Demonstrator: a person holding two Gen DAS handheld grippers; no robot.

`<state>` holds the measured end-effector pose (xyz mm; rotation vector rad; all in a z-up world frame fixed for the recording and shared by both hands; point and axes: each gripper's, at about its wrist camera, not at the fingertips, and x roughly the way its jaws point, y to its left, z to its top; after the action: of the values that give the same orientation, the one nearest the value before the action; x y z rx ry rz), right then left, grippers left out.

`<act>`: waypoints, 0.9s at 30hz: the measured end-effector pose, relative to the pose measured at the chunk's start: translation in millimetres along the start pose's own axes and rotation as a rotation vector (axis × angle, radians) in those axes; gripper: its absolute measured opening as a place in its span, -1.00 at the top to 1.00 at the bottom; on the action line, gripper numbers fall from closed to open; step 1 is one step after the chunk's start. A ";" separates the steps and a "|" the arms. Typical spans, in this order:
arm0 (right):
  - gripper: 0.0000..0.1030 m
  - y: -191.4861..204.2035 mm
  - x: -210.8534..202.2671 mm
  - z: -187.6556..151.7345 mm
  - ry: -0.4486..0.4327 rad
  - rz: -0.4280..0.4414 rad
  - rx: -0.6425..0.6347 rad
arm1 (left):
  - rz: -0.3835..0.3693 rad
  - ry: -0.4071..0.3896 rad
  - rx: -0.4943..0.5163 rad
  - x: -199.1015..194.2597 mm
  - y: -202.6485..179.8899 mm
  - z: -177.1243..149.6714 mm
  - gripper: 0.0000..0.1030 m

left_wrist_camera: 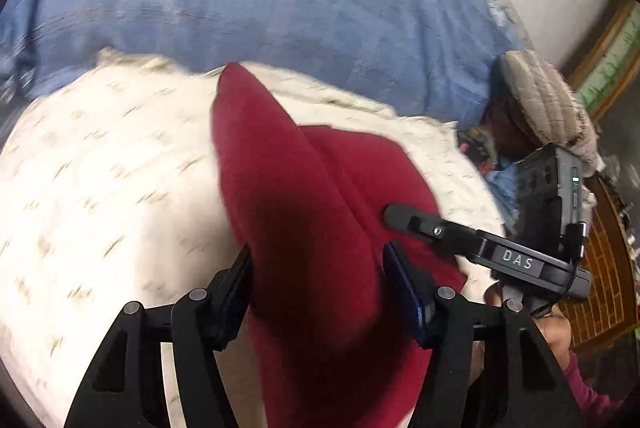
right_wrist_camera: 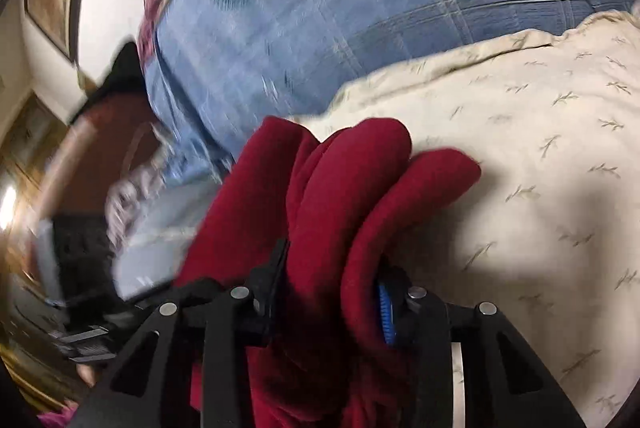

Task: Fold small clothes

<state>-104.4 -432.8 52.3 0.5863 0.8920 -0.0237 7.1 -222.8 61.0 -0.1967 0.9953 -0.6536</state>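
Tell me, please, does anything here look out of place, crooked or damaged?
Nothing looks damaged. The red garment is bunched in thick rolls, not flat, between the right gripper fingers; the left gripper grips another part. The cream cloth beneath has a rumpled far edge.

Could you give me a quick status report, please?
Left gripper and right gripper both clamped on red garment. Garment bunched, lifted over cream bedspread. Nothing obstructing.
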 end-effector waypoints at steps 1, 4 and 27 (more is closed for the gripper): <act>0.19 2.7 2.0 -3.8 -0.013 -0.082 -0.028 | 0.032 0.011 -0.010 1.2 7.5 -6.6 -0.18; 0.11 -3.4 -8.8 -8.4 -0.022 -0.156 0.018 | 0.086 0.006 0.004 -4.6 13.9 -19.7 -0.19; -0.25 63.4 -28.8 -51.2 -0.056 -0.287 -0.271 | 0.392 -0.211 0.080 -52.9 -43.9 -78.0 -0.28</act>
<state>-143.7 -360.6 78.8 0.2015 0.9011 -0.1753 -95.6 -215.8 75.6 0.0023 0.7741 -0.3058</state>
